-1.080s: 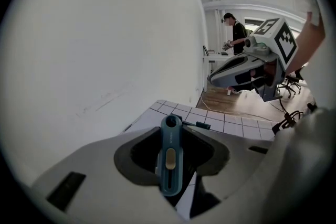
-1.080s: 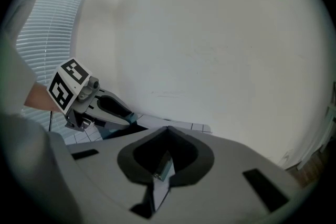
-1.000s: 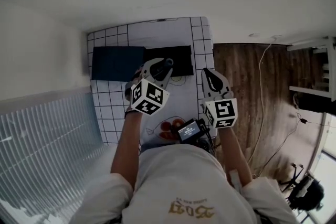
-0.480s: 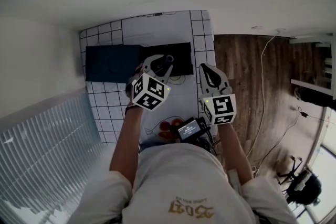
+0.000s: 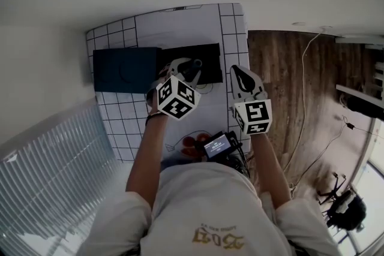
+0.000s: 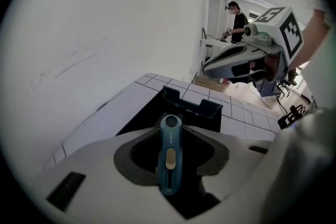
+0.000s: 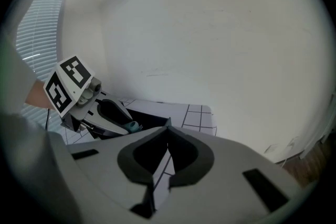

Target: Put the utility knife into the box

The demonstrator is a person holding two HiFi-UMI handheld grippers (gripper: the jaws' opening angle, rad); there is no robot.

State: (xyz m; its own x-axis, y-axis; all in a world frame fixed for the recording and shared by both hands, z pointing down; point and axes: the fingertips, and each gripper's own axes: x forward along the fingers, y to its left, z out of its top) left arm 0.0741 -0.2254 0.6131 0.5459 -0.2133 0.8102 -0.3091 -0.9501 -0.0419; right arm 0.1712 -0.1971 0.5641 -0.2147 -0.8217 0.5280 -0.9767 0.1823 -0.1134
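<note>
1. Far left, a dark blue cover (image 5: pixel 123 69) lies flat on the gridded table (image 5: pixel 231 27), touching the black box (image 6: pixel 191 107).
2. Here's the left gripper (image 5: pixel 191 66), pinching the blue utility knife (image 6: pixel 169 155) between its jaws, ring end pointing forward (slider button facing up).
3. The knife hangs above the open box, not inside it.
4. On the right, the right gripper (image 7: pixel 167 131) hovers near the table's edge, jaws pressed together on nothing.
</note>
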